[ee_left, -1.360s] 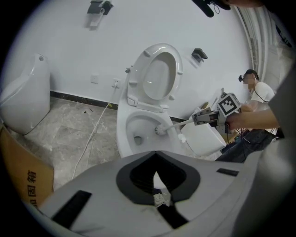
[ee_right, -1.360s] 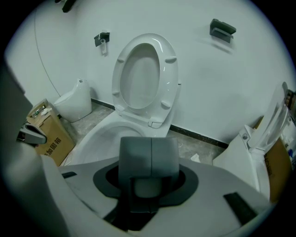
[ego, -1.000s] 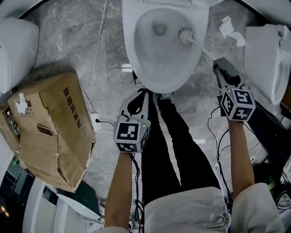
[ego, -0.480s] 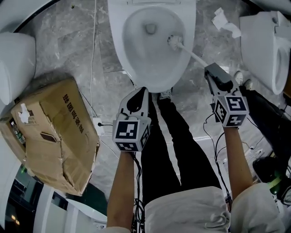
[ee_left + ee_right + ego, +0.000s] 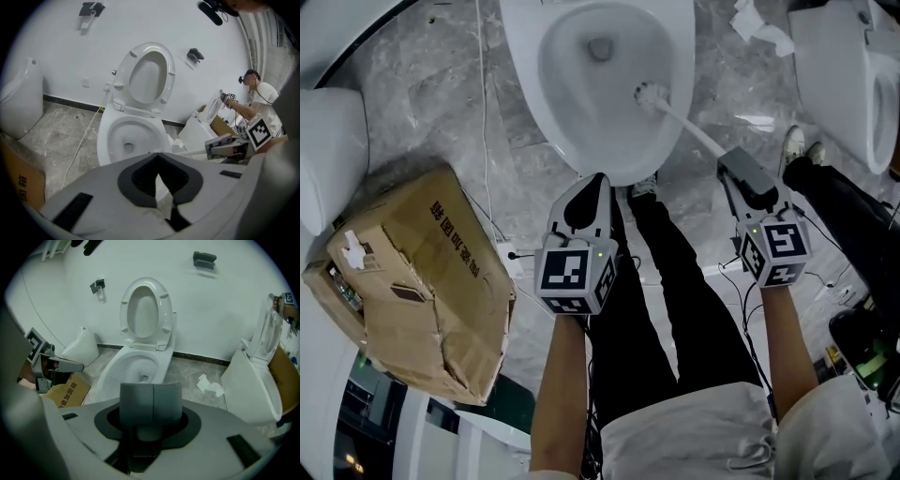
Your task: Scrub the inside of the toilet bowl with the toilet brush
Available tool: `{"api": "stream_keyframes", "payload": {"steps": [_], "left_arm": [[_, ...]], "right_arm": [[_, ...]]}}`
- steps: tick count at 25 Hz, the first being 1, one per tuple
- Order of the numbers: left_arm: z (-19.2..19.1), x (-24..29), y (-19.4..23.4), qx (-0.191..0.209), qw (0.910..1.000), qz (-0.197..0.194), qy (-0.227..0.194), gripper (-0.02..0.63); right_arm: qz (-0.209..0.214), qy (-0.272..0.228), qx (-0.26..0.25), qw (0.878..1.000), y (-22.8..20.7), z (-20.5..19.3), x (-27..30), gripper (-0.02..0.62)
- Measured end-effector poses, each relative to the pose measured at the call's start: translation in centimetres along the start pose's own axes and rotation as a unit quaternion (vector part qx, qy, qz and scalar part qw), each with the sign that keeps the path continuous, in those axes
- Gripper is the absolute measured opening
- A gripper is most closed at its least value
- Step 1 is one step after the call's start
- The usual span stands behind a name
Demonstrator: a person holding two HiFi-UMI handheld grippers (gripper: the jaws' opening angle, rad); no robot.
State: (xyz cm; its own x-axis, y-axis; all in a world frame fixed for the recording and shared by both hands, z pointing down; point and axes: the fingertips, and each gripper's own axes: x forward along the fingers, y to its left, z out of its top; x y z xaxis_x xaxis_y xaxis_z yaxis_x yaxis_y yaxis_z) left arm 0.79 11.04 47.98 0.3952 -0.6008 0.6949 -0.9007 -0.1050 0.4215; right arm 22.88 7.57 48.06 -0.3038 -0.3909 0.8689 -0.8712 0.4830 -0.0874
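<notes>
Left tool [image 5: 592, 185]: jaws together, empty, just beside toilet bowl [image 5: 523, 84] front rim. Right tool [image 5: 731, 167]: clamped on toilet brush [image 5: 689, 122] handle end. Brush likely light, handle stiff, slick; hold best at handle end. Bristle head [image 5: 651, 94] inside bowl, on its right wall.

The cardboard box [image 5: 422, 281] bears printed Chinese characters "加固箱".

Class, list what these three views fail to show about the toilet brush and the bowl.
- The toilet brush: in the right gripper view, hidden behind the right tool's shut jaws.
- Bristle contact with the toilet bowl: in the head view, too small to tell.
- The bowl's back end: in the head view, cut off by the top edge.
</notes>
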Motion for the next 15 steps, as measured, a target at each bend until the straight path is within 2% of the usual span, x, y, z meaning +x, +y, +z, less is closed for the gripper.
{"api": "stream_keyframes", "payload": {"steps": [5,9,15], "left_arm": [[-0.3,-0.1,0.4,-0.002,0.9999,-0.004,0.014,0.021],[0.5,0.5,0.8,0.011,0.9995,-0.011,0.028,0.021],[3.1,0.8,3.0,0.049,0.9977,-0.017,0.044,0.021]], "right_arm": [[0.006,0.015,-0.009,1.0,2.1,-1.1,-1.0,0.181],[0.011,-0.034,-0.045,0.998,3.6,1.2,-0.6,0.179],[0.029,0.005,-0.037,0.999,5.7,3.4,5.7,0.178]]}}
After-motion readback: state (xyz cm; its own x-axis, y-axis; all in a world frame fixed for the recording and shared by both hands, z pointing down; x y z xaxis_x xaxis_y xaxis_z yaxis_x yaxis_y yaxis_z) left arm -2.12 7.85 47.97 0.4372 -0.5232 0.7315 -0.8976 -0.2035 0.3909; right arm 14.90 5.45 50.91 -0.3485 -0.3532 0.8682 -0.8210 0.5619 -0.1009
